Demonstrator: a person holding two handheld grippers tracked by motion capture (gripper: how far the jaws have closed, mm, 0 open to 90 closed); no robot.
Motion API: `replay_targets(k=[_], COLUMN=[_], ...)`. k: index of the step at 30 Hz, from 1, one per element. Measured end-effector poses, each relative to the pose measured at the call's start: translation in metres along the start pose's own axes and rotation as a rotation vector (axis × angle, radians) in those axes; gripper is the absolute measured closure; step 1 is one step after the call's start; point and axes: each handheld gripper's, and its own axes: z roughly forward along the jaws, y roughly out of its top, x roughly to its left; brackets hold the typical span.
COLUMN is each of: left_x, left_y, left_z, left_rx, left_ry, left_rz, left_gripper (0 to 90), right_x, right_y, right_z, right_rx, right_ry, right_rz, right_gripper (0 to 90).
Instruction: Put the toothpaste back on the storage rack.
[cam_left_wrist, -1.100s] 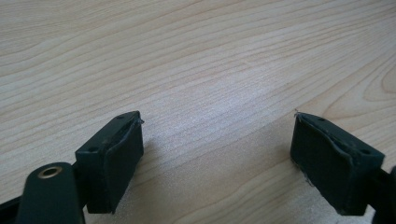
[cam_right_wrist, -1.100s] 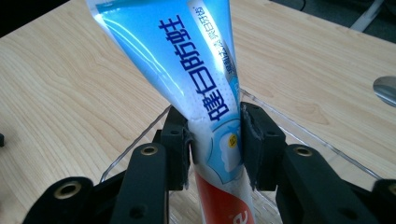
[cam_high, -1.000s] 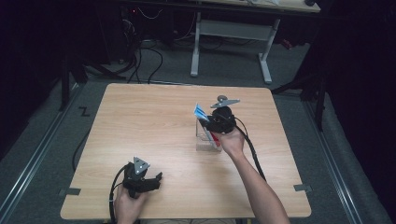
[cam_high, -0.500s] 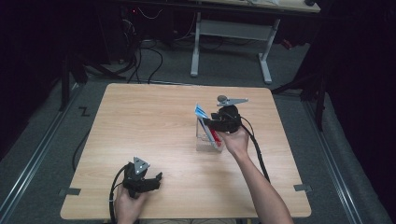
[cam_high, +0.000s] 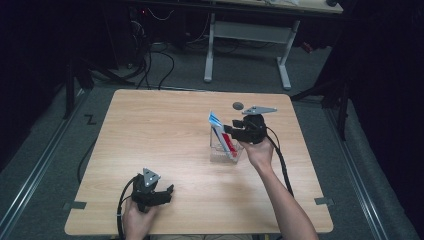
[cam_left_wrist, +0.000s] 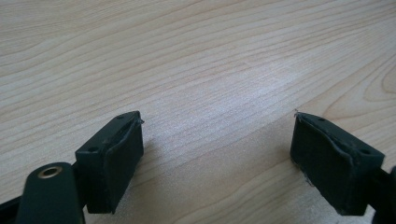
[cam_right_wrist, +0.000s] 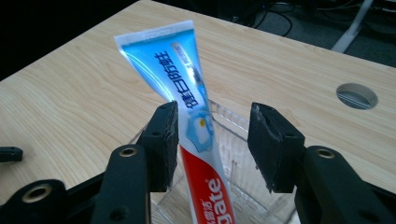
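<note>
A blue, white and red toothpaste tube (cam_right_wrist: 187, 93) stands tilted in a clear plastic container (cam_right_wrist: 233, 135) right of the table's middle (cam_high: 220, 152). My right gripper (cam_right_wrist: 212, 116) is open around the tube. The tube rests near the left jaw, and a gap shows at the right jaw. In the high view the right gripper (cam_high: 231, 131) sits just right of the tube (cam_high: 219, 129). My left gripper (cam_left_wrist: 217, 126) is open over bare wood with nothing between its fingers. It is held near the table's front left edge (cam_high: 167, 192).
A round cable hole (cam_high: 238, 105) lies in the wooden table (cam_high: 150, 130) just behind the container. Beyond the table's far edge stands another desk on white legs (cam_high: 210, 50), with cables on the floor. Dark surroundings lie on both sides.
My right gripper has drawn back slightly to the right, away from the tube, which stays standing in the container. The left gripper has not moved.
</note>
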Motion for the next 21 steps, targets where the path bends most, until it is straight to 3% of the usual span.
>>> replay_targets(k=[21], left_x=[0.0], left_y=[0.0], left_z=[0.0], left_rx=[0.0], left_ry=[0.001], left_rz=[0.0], left_gripper=[17.3], right_x=[-0.024], right_y=[-0.015], right_z=[-0.028], right_rx=[-0.053], right_ry=[-0.012], right_rz=[0.089], right_gripper=[51.1])
